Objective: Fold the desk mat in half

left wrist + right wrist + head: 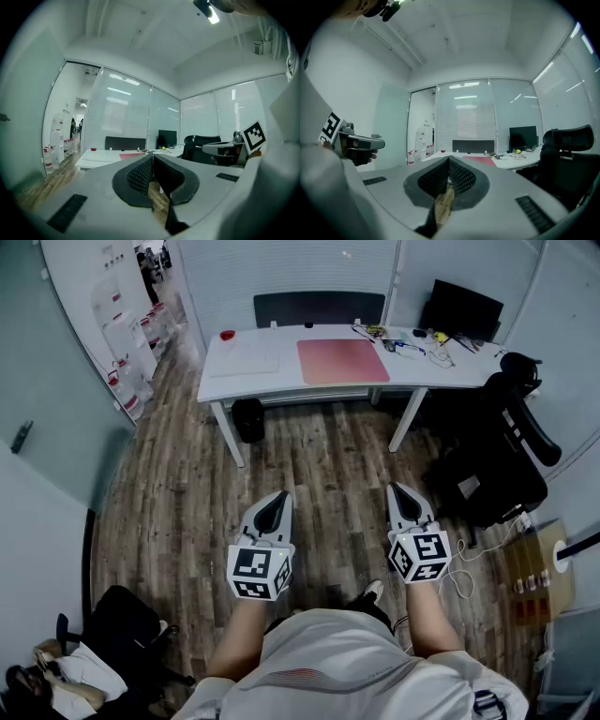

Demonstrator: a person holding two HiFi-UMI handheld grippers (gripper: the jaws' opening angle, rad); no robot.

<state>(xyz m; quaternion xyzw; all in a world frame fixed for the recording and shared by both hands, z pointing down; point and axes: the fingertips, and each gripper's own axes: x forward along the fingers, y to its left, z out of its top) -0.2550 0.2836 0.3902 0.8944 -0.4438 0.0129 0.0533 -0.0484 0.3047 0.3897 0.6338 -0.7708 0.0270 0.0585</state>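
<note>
A pink desk mat lies flat on a white desk across the room, well ahead of both grippers. The mat shows as a thin pink strip in the left gripper view and again as a pink strip in the right gripper view. My left gripper is held at waist height over the wooden floor, jaws together with nothing between them. My right gripper is level with it, also shut and empty. Both point toward the desk.
A black office chair stands right of the desk, with a dark monitor and small clutter on the desk's right end. A keyboard and a red item lie at its left. A black bin sits under the desk. Water bottles line the left wall.
</note>
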